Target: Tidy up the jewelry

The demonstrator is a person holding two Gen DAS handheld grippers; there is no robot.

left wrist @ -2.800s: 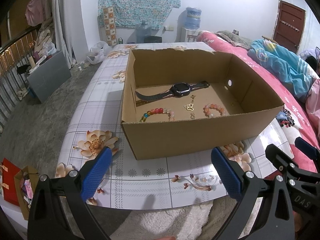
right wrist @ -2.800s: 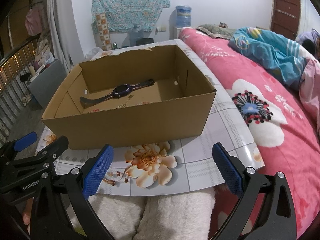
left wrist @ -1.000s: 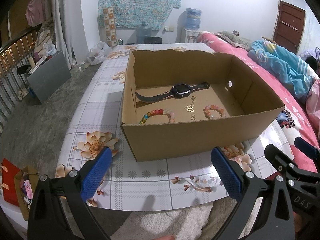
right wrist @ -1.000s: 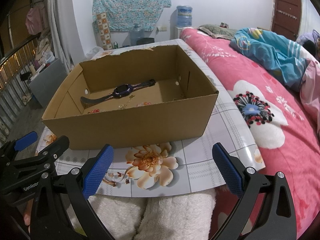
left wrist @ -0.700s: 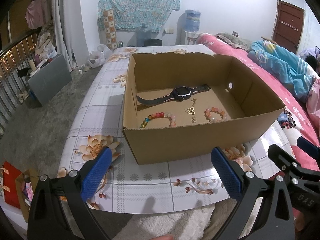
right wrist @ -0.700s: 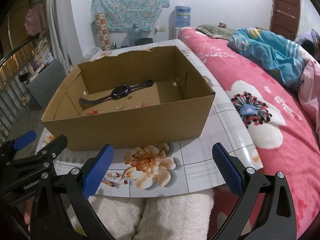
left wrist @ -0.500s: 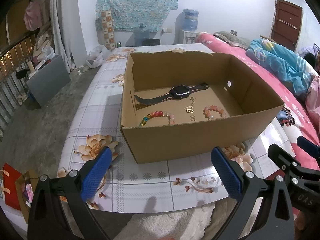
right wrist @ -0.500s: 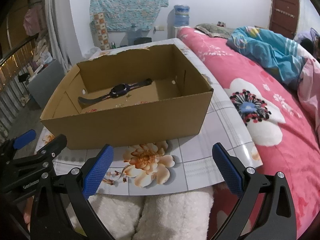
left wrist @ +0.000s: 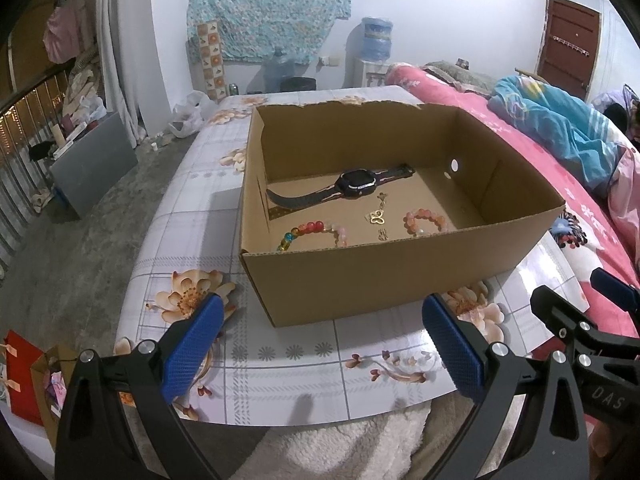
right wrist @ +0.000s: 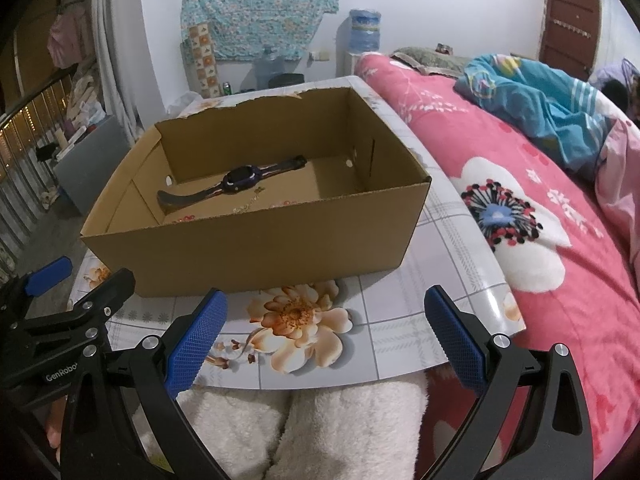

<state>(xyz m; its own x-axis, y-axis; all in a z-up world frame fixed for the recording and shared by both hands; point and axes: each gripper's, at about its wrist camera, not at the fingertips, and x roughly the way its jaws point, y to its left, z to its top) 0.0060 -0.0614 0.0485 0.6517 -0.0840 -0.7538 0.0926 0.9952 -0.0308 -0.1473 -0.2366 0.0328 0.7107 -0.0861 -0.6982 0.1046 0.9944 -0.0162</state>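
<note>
An open cardboard box (left wrist: pixel 384 268) (right wrist: pixel 256 248) stands on a floral-patterned table. Inside it lie a dark smartwatch (left wrist: pixel 356 185) (right wrist: pixel 240 178), a multicoloured bead bracelet (left wrist: pixel 314 230), a pink bead bracelet (left wrist: pixel 424 220) and a gold butterfly pendant on a chain (left wrist: pixel 376 216). My left gripper (left wrist: pixel 322 346) hangs open over the table's near edge, short of the box. To its right my right gripper (right wrist: pixel 322 342) is open too, with nothing between its fingers. In the right wrist view the box's front wall hides most of the bracelets.
The table (left wrist: pixel 192 216) has a rounded near edge. A bed with a pink floral cover (right wrist: pixel 520 208) and a blue blanket (right wrist: pixel 552 112) runs along the right. White fleece-clad legs (right wrist: pixel 320 432) sit below the grippers. Bags (left wrist: pixel 28 376) stand on the floor at the left.
Both views have shifted slightly, the cameras rising and swaying a little. The grippers stay open and the box and jewelry have not moved.
</note>
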